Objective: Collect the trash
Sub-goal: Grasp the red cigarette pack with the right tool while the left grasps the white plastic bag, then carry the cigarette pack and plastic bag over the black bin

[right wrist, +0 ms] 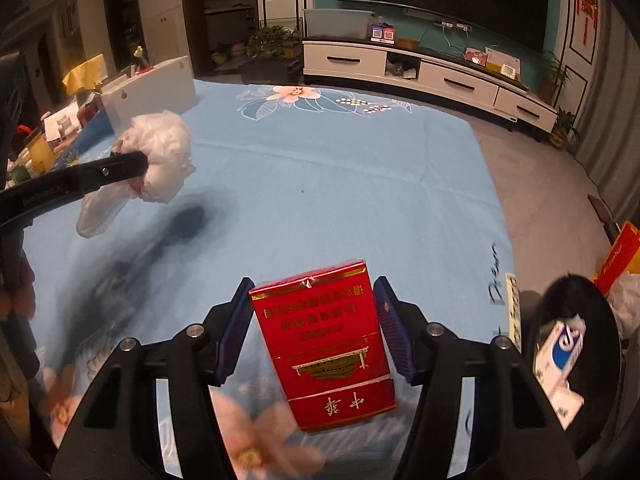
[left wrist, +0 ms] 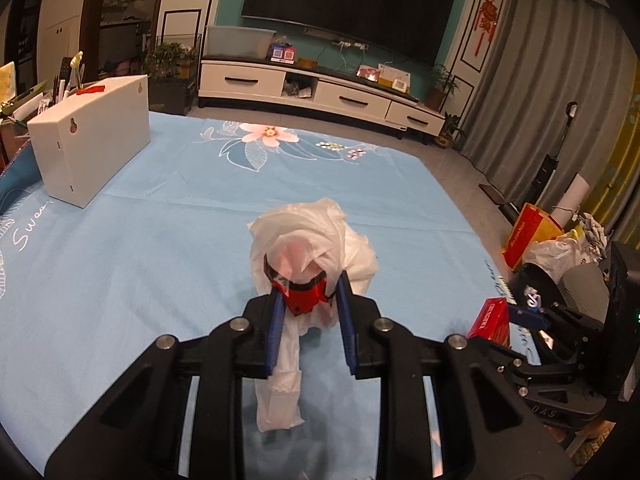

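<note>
Left wrist view shows our left tongs [left wrist: 306, 300] clamped on a crumpled bag [left wrist: 316, 240], held above the blue tabletop [left wrist: 160, 208]. Our right tongs [right wrist: 314, 320] pinch a red pack [right wrist: 324, 340] by its sides. Both pieces look picked up; next we judge they go to the black bin [right wrist: 576, 344] past the tabletop's right edge. Open cloth ahead; white box [left wrist: 92, 140] stays well left.
</note>
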Motion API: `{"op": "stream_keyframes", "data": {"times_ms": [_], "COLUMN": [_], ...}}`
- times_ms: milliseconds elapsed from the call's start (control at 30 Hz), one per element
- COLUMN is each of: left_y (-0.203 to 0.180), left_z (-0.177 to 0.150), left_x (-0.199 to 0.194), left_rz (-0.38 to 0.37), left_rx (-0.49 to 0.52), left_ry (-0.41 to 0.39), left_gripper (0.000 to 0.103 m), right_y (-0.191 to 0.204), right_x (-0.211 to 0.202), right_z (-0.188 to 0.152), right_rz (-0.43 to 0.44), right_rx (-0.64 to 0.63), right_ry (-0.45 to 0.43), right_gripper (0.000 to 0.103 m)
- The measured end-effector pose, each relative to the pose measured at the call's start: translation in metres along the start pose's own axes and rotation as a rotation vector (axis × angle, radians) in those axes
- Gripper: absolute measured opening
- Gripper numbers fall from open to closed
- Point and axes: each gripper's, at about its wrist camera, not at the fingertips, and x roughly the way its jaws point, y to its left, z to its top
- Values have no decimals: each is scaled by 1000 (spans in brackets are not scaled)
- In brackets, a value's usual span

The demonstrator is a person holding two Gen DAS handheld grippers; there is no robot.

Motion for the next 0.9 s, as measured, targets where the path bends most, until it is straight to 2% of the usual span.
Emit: {"op": "stream_keyframes", "data": {"times_ms": [400,900], "left_y": [-36,-112], "left_z": [-27,-43], "left_x": [-58,-86], "left_rz": [-10,-45], "left_rx": [51,199], "left_ry": [-22,-12], "left_gripper": [26,26], "right_y": [2,-59], "right_x": [-58,-129], "right_z": [-32,-63], "right_rz": [-14,-88], "right_rx": [60,224], "right_ry": [-43,-173], "right_gripper": [60,60]}}
